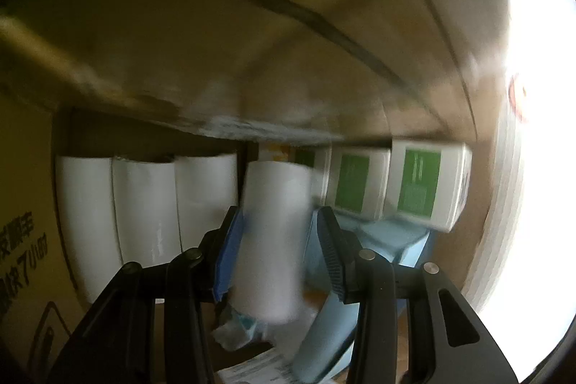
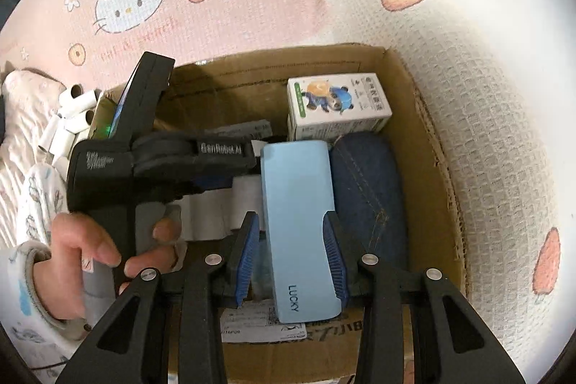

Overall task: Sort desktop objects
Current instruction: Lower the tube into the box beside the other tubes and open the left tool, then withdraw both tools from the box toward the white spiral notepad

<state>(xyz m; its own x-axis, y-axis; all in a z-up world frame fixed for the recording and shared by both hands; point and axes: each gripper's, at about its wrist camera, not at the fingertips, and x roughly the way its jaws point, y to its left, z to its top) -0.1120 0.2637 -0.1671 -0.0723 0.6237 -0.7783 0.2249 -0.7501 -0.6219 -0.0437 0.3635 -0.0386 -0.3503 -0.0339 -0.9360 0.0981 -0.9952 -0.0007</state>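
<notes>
Black jaws with blue pads fill the bottom of both views. The left gripper (image 1: 277, 240) is inside the cardboard box (image 2: 424, 117), its jaws partly closed around a white roll (image 1: 270, 240) that stands roughly upright; the left pad touches it, while blur makes contact on the right side uncertain. Three more white rolls (image 1: 144, 204) stand in a row against the box wall just to the left, and two white cartons with green labels (image 1: 388, 186) sit to the right.

The right gripper (image 2: 291, 254) hovers over the same box, jaws wide apart on either side of a light blue case (image 2: 298, 222) marked LUCKY. The right pad is at the case's edge, the left pad apart from it, so it does not look gripped.

Judging by the row, the roll in hand belongs beside the other three. Set it down upright, snug against the last one, and open only once it rests on the box floor, so it does not topple. Keep the right gripper clear of the left.

Motion smears the left view, glare washes out its right edge, and the box floor under the roll is cluttered and unclear. More rolls (image 2: 72, 117) lie outside the box, partly hidden by the left gripper's body.
</notes>
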